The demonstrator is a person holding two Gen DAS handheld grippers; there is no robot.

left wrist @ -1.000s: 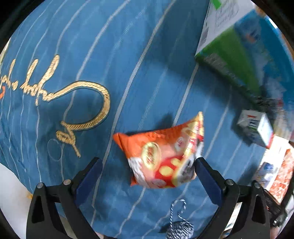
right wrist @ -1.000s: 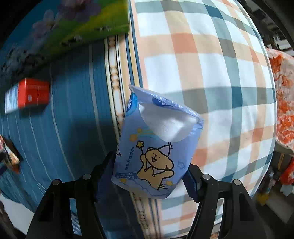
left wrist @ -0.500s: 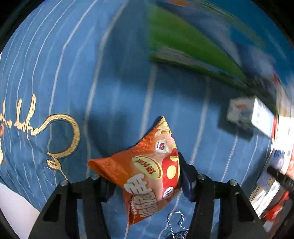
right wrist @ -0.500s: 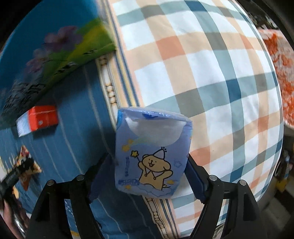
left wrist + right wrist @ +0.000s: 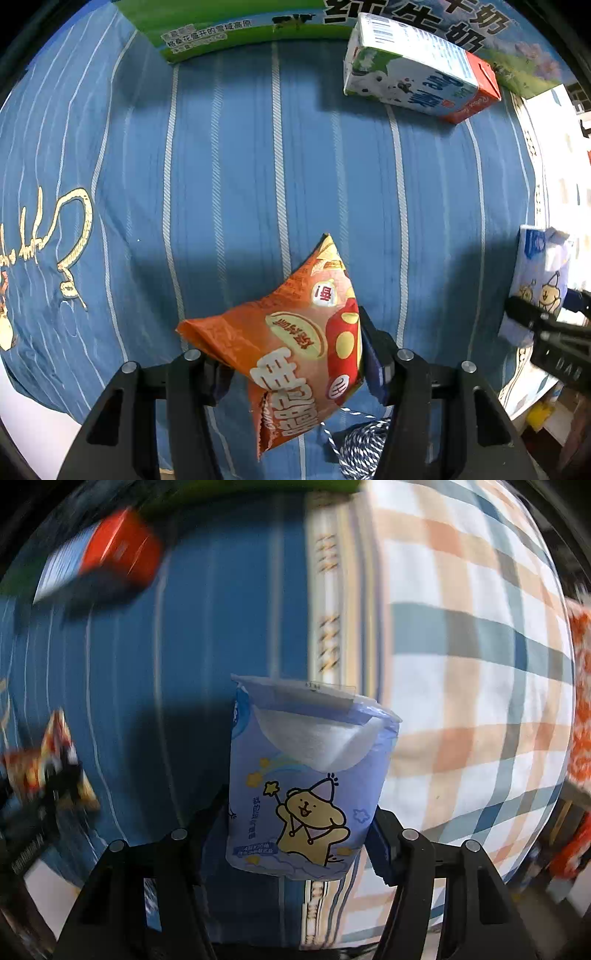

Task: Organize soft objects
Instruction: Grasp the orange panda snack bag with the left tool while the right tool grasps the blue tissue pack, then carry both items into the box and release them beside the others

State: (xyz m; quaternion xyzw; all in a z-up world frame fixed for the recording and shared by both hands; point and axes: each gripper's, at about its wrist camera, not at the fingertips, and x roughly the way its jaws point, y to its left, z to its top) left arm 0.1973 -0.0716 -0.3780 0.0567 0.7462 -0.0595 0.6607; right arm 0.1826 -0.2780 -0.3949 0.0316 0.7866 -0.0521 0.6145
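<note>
Both tongs are clamped on cargo as I read my two wrist views: my left gripper (image 5: 295,369) pinches the orange snack bag (image 5: 291,339) between its pads, and my right gripper (image 5: 299,834) squeezes the pale blue tissue pack (image 5: 306,786) with the cartoon bear on it. Against the view of a second ago, the left tongs, which then stood wide apart around the bag lying on the cloth, have closed on it and the bag now hangs tilted above the blue striped bedspread (image 5: 258,166), throwing a shadow on it. The milk carton (image 5: 417,74) has swung from the side of my left view to the far side of the bedspread, right in front of the big green milk box (image 5: 236,22). The tissue pack now also shows at the right edge of the bedspread in my left view, gripped by the other tool. In my right view the scene is smeared with motion, and the plaid quilt (image 5: 461,646) lies beside the bedspread past a patterned border. A ball of blue-and-white twine (image 5: 364,443) sits on the bedspread just under my left gripper. Gold embroidery (image 5: 55,240) marks the bedspread's left part.
</note>
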